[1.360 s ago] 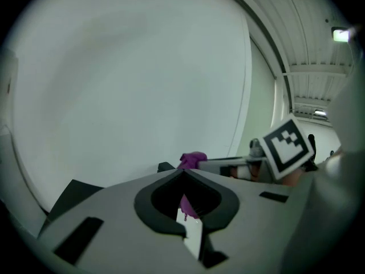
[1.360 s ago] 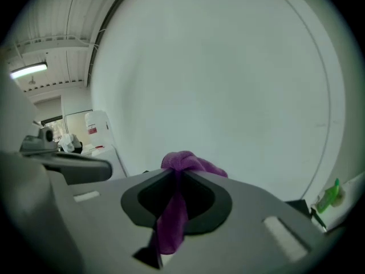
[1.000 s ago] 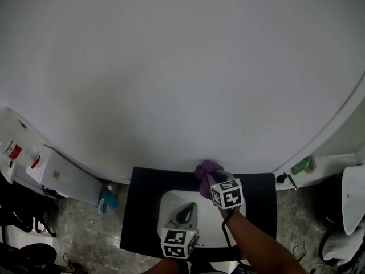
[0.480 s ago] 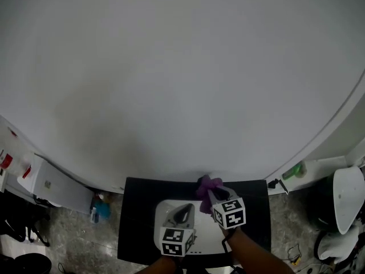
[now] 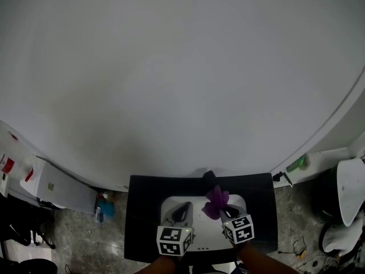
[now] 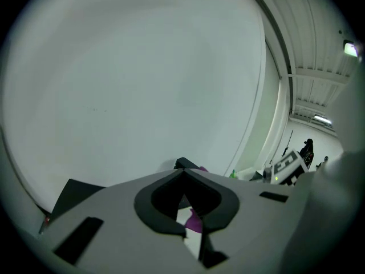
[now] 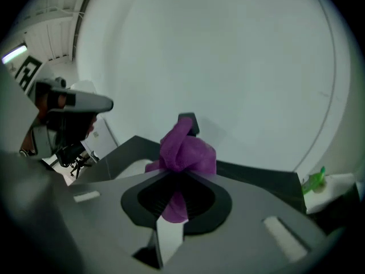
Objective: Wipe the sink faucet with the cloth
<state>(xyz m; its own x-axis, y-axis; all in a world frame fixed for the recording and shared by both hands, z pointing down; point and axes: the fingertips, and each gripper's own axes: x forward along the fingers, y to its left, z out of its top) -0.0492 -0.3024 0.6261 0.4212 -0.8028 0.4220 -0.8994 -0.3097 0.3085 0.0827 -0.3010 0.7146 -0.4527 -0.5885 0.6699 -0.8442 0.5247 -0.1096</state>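
Cloth gripped, held just short of the faucet

My right gripper [image 7: 179, 174] has its fingers clamped on the bunched purple cloth [image 7: 183, 150]. It holds the cloth over the white sink [image 5: 165, 207], just on the near side of the dark faucet [image 5: 209, 177] at the far edge of the black desk [image 5: 142, 210]; I cannot tell if cloth and faucet touch. My left gripper [image 6: 183, 174] hovers to the left, fingers together on nothing. I judge the grasp done and the wiping itself mostly left to do.
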